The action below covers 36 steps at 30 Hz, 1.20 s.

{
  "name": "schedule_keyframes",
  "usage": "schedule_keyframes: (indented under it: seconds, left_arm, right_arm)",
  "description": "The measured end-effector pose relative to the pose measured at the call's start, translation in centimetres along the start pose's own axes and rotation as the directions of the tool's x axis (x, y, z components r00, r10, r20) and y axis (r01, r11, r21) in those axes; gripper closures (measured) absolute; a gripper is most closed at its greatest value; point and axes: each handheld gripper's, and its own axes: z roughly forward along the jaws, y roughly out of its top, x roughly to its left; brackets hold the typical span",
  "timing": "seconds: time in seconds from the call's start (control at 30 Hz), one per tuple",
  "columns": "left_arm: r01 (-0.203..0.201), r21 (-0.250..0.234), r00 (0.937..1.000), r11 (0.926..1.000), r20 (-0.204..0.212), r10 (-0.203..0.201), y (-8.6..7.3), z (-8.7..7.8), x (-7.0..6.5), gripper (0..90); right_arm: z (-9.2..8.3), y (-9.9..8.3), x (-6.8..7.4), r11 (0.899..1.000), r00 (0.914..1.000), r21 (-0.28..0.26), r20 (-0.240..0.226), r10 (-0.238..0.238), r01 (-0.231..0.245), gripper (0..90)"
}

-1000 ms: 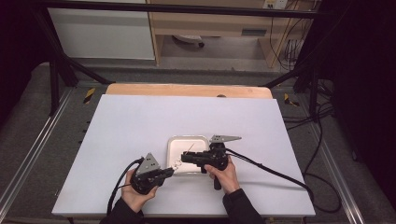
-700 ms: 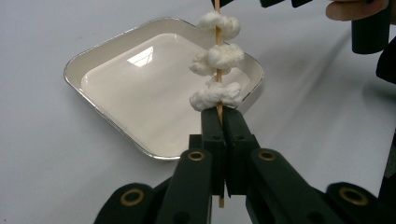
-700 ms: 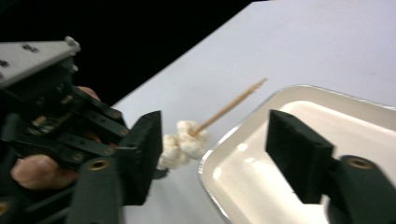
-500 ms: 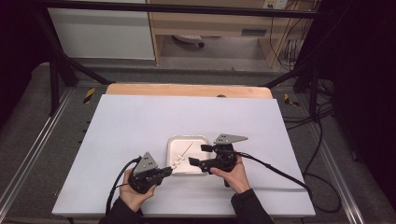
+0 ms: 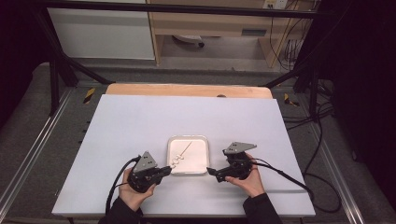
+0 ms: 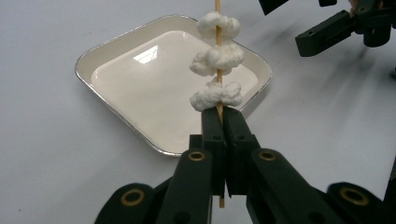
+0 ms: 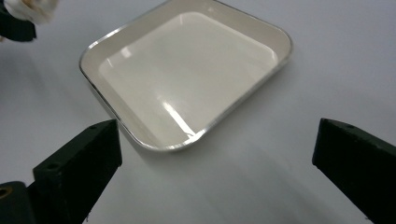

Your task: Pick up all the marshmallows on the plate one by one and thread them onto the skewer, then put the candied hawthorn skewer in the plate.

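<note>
A thin wooden skewer [image 6: 217, 33] carries three white puffs [image 6: 218, 57], and my left gripper [image 6: 223, 116] is shut on its lower end. From above, the skewer [image 5: 186, 150] slants over the white square tray [image 5: 201, 140], with the left gripper [image 5: 167, 170] at the tray's near left corner. My right gripper [image 5: 210, 171] lies on the table just right of the tray. Its jaws have just been opening, and in the right gripper view they [image 7: 217, 128] stand wide apart with nothing between them, facing the tray [image 7: 281, 44].
The tray sits near the front middle of a white tabletop [image 5: 140, 121] with a wooden strip [image 5: 187, 90] along its far edge. Black cables [image 5: 280, 170] trail from both grippers toward the front. Metal frame rails [image 5: 28, 158] run along both sides.
The right gripper has drawn back to the right, from over the tray to the table beside it. The left gripper and the skewer have stayed put.
</note>
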Motion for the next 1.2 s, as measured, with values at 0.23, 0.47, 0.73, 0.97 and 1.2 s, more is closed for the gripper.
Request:
schedule_keyframes:
  seconds: [0.23,0.47,0.73,0.97,1.2]
  left_arm:
    - [0.005,0.009,1.0000,0.9999,0.001,-0.005,0.3,0.2,0.0,88.5]
    - [0.002,0.033,0.9999,0.9995,-0.011,-0.001,1.0,0.4,0.1,88.5]
    - [0.037,0.070,0.9989,0.9969,-0.032,-0.035,2.0,0.8,0.9,88.4]
    - [0.045,0.089,0.9972,0.9950,-0.063,-0.039,3.2,1.8,1.0,88.4]
    - [0.058,0.115,0.9962,0.9916,-0.071,-0.050,3.8,3.3,1.0,88.4]
  right_arm:
    - [-1.5,-2.0,-1.4,1.000,0.9996,0.029,0.029,-0.003,0.003,0.7]
    - [-3.4,-3.7,-2.7,1.000,0.9987,0.023,0.048,0.012,-0.014,0.8]
    - [-4.6,-4.8,-3.7,0.999,0.9977,0.013,0.051,0.043,-0.044,0.8]
    - [-4.9,-4.9,-3.6,0.999,0.9977,0.008,0.051,0.045,-0.045,0.8]
    - [-4.9,-4.9,-3.6,0.999,0.9976,0.007,0.051,0.047,-0.048,0.8]
